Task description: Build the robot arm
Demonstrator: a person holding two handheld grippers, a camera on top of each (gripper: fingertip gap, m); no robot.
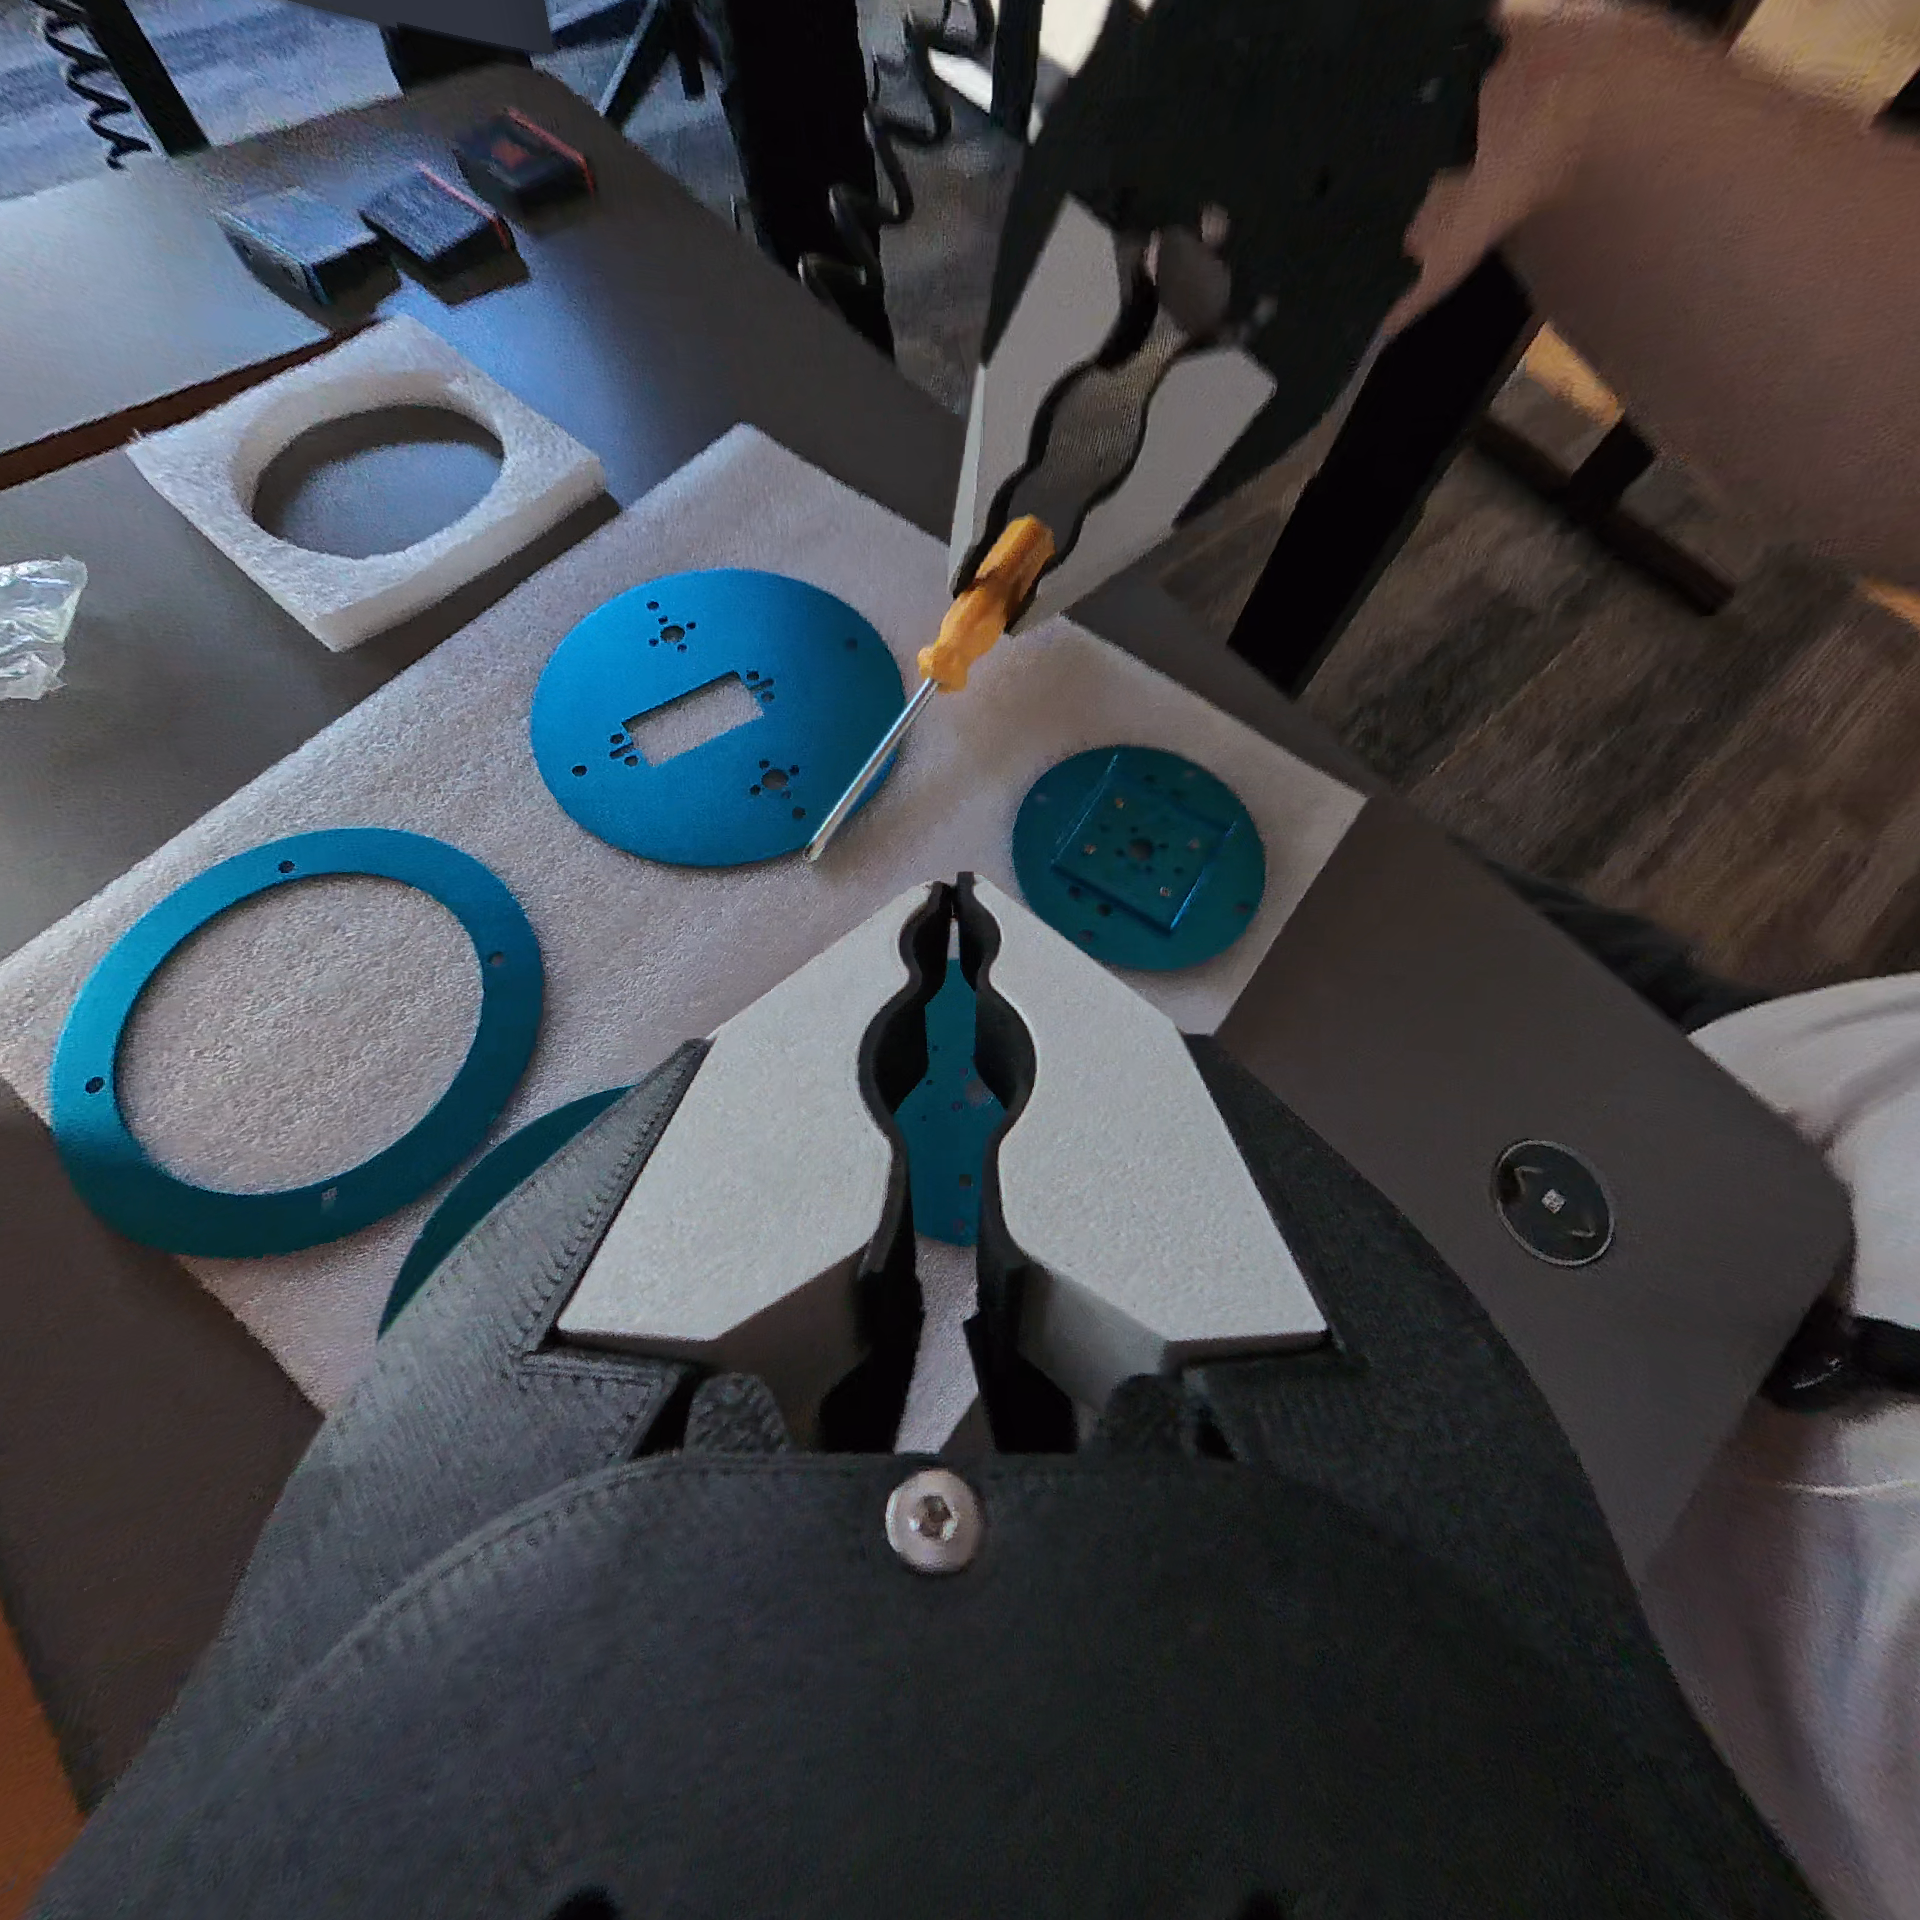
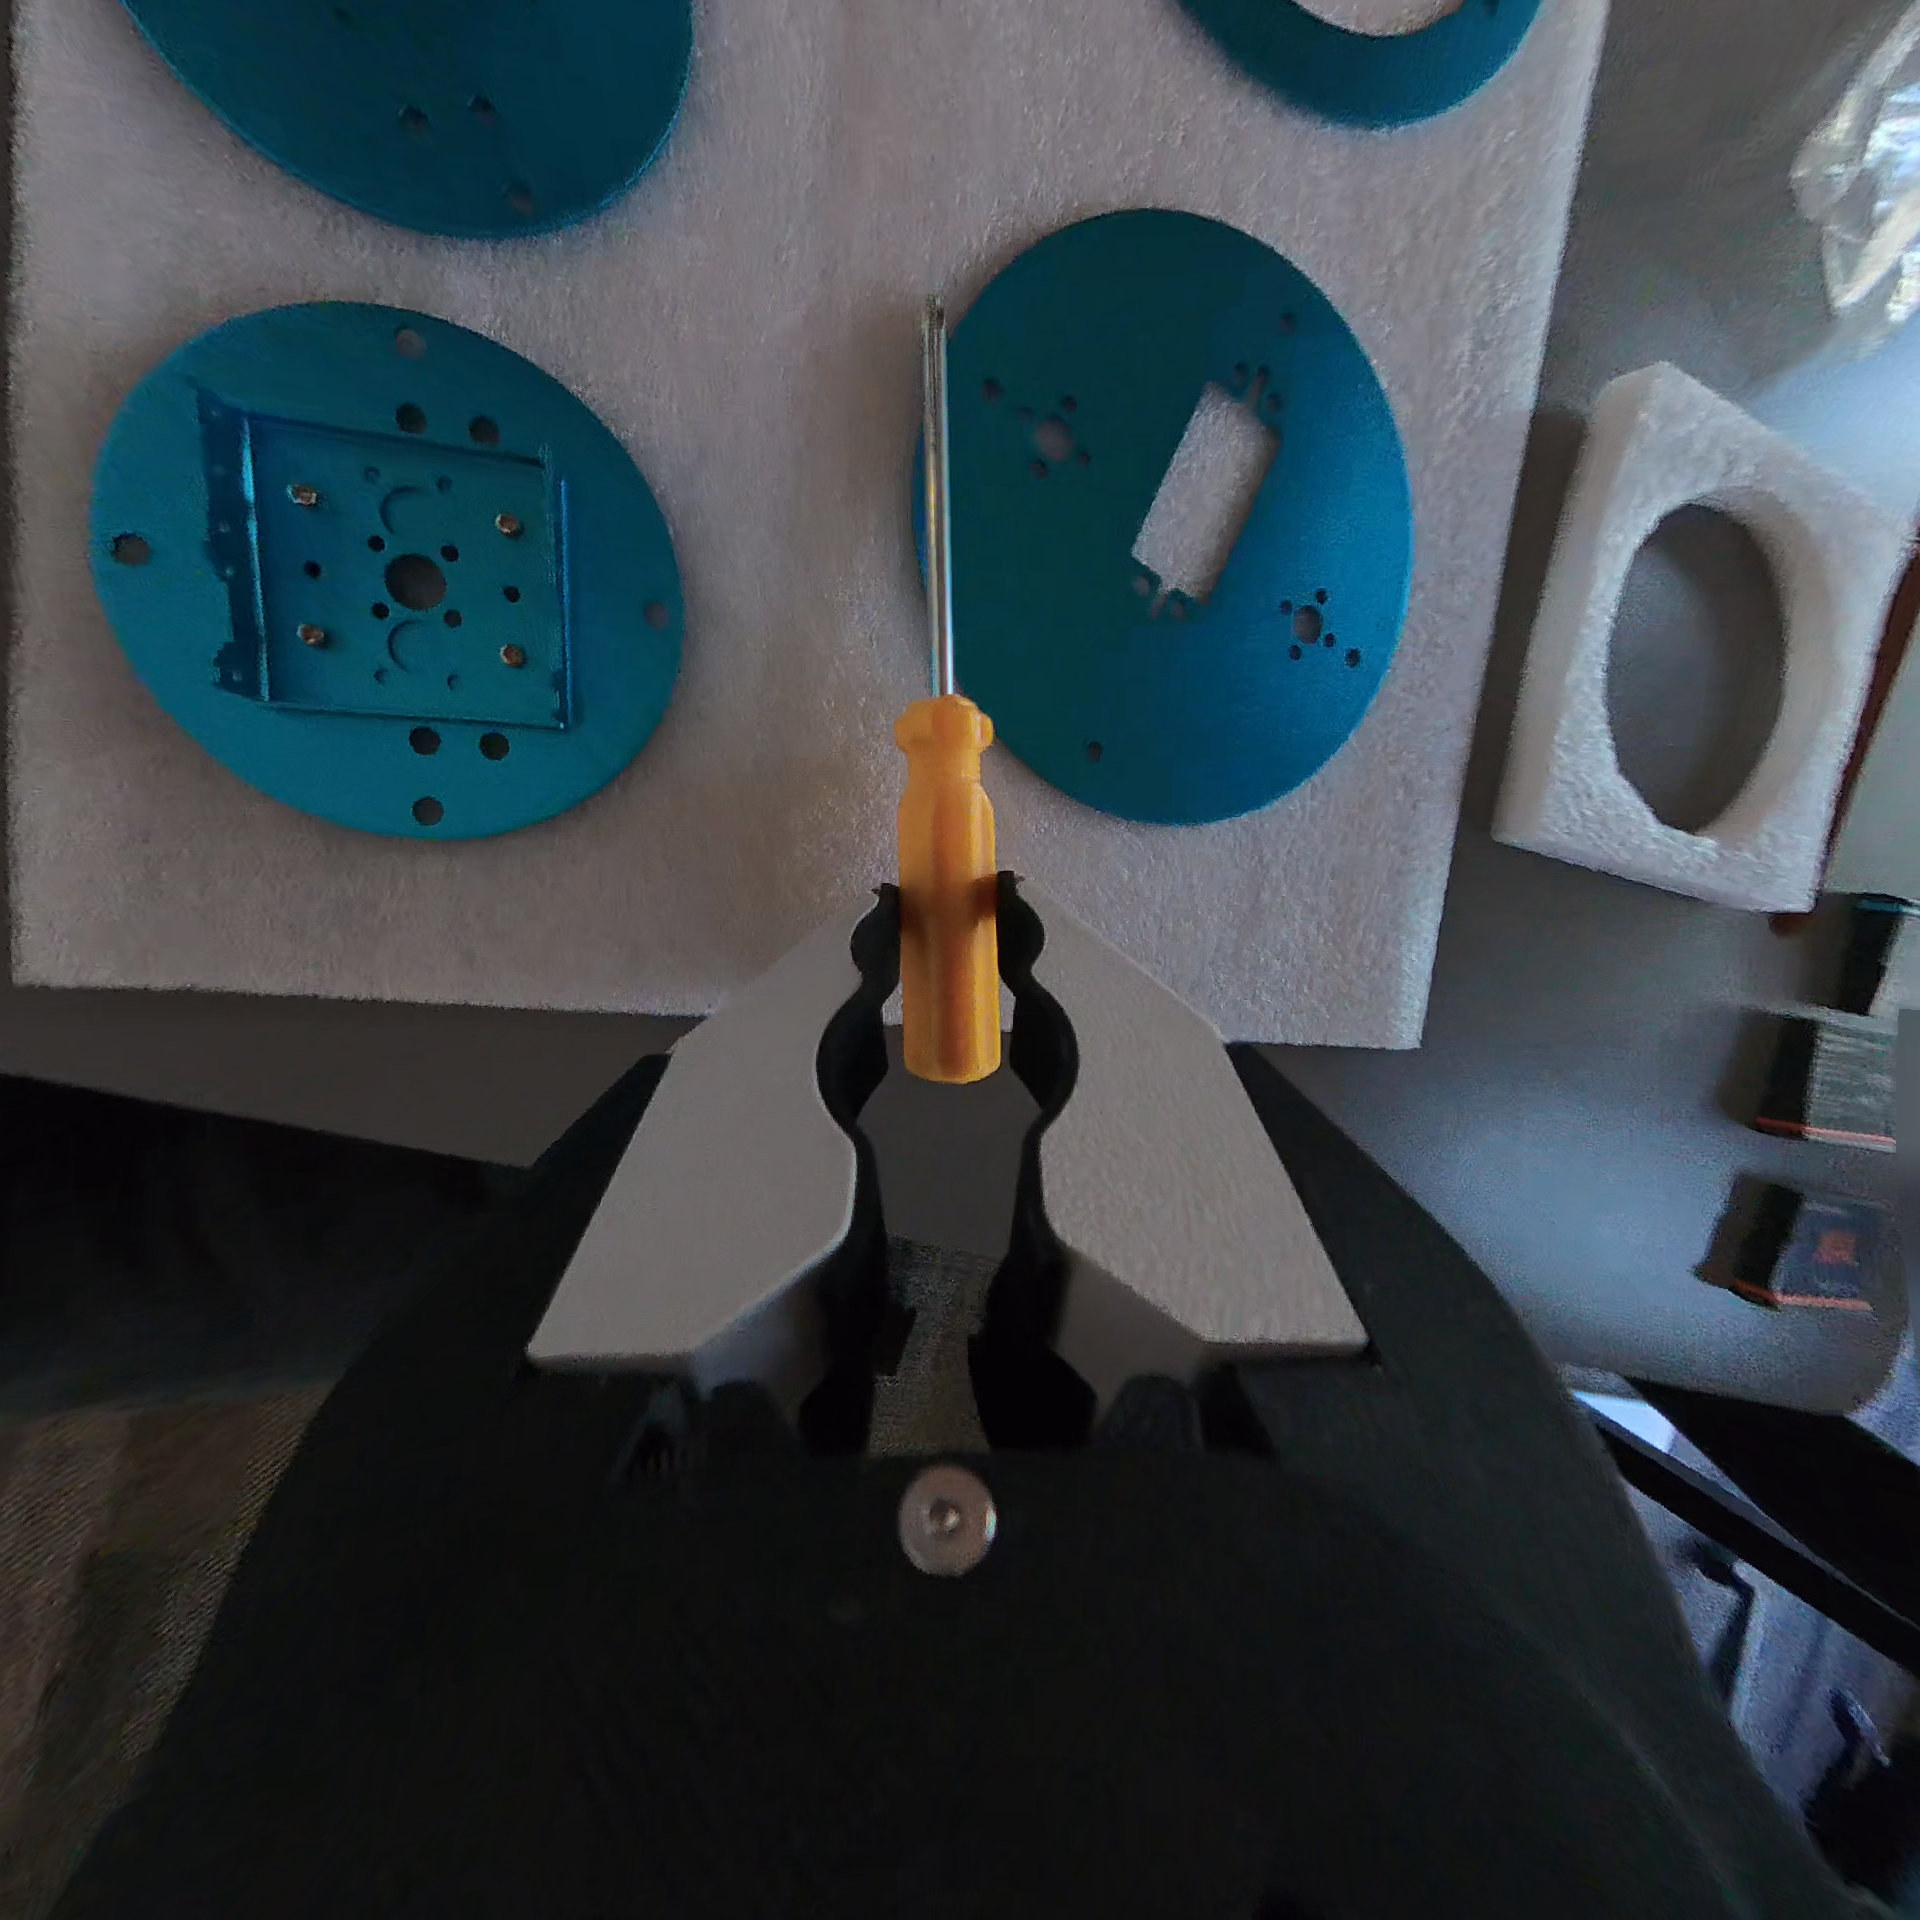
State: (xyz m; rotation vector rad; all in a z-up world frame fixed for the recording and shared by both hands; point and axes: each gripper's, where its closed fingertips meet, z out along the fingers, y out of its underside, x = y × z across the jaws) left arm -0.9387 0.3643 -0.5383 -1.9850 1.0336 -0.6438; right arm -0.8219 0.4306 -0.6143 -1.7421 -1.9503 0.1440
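Note:
My right gripper (image 2: 945,891) is shut on the orange handle of a small screwdriver (image 2: 943,883), shaft pointing forward over a white foam sheet (image 2: 790,260). The shaft tip hangs by the edge of a blue disc with a rectangular slot (image 2: 1247,644). A blue disc with a square bracket (image 2: 384,571) lies left of it. In the left wrist view the right gripper (image 1: 1003,582) holds the screwdriver (image 1: 971,623) above the slotted disc (image 1: 717,717). My left gripper (image 1: 956,888) is shut and empty, above another blue disc (image 1: 945,1143). A blue ring (image 1: 301,1039) lies at the left.
A white foam block with a round hole (image 1: 364,478) sits beyond the sheet on the dark table (image 1: 1455,1039). Small black boxes (image 1: 416,229) lie at the far side. Crumpled clear plastic (image 1: 36,623) is at the left. A round black inset (image 1: 1551,1202) is in the table corner. Spacing between my two grippers at the tips: around 15 centimetres. From the left gripper's tips to the round black inset (image 1: 1551,1202) is close to 20 centimetres.

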